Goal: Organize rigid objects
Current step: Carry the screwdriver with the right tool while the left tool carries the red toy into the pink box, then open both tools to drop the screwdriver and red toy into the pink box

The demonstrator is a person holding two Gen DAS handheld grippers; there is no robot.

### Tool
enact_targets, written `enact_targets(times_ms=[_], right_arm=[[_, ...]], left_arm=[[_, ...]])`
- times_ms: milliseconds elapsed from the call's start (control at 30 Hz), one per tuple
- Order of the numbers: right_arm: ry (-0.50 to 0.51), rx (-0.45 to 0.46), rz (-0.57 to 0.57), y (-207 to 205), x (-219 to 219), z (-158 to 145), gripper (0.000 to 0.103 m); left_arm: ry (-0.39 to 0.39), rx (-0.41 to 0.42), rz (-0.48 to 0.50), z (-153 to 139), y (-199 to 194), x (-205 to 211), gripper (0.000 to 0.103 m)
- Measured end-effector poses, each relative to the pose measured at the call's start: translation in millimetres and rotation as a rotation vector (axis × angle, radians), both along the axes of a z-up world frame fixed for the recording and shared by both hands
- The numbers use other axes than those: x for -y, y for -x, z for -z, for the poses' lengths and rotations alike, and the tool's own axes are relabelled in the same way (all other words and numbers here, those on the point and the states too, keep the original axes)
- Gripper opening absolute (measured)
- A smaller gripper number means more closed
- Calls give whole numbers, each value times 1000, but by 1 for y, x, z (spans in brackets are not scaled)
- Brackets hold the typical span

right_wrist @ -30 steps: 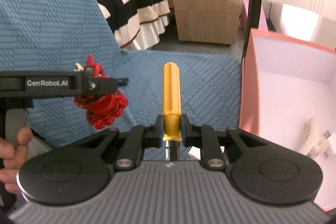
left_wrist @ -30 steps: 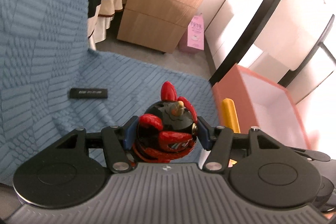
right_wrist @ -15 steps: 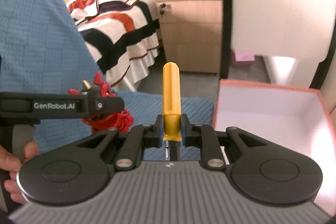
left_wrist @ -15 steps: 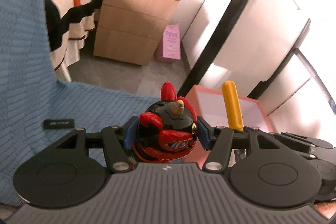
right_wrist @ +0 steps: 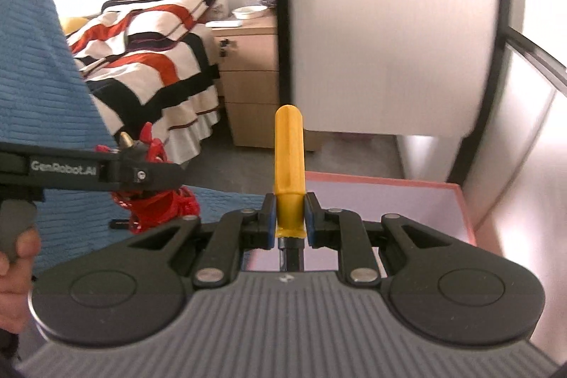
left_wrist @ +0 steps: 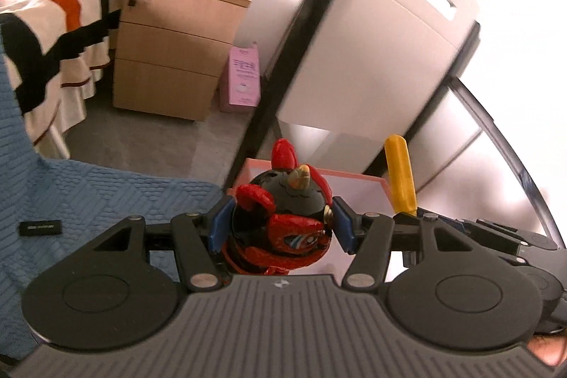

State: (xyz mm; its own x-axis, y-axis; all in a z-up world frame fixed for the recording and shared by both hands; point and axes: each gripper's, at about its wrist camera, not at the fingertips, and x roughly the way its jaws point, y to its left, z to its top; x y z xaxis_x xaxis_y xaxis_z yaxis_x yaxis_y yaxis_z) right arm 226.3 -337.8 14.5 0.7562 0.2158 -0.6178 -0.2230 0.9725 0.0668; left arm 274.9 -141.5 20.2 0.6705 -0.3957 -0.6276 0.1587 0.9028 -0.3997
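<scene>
My left gripper (left_wrist: 280,224) is shut on a red and black toy figure (left_wrist: 283,218), held in the air near the left edge of a pink box (left_wrist: 358,179). The toy also shows in the right wrist view (right_wrist: 156,201), under the left gripper's arm (right_wrist: 141,172). My right gripper (right_wrist: 289,222) is shut on a screwdriver with a yellow handle (right_wrist: 289,162), handle pointing forward, above the near left part of the pink box (right_wrist: 389,197). The yellow handle shows in the left wrist view (left_wrist: 400,176) too.
A blue textured cloth (left_wrist: 88,193) covers the surface on the left, with a small black bar (left_wrist: 40,226) lying on it. A wooden drawer cabinet (left_wrist: 170,48), a striped bed (right_wrist: 149,52) and white panels with black frames (right_wrist: 389,41) stand behind the box.
Both grippers have risen and moved right with their loads. The views have tilted up, so the box sits lower and less of its inside shows.
</scene>
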Motion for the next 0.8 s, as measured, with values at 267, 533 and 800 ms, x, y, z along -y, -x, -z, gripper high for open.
enact_targets(times_ms=[267,533,800], right_arm=[[4,-37,87,3,50,37,20],[33,-107,153,1,86,86,20],[22,-215,187,-6,96,143,20]], left_arm=[[-12,-36,57,31,-6,64,64],[-24,-138,105,88,-20,116,64],[-52,-208,109,133,-29,138,64]])
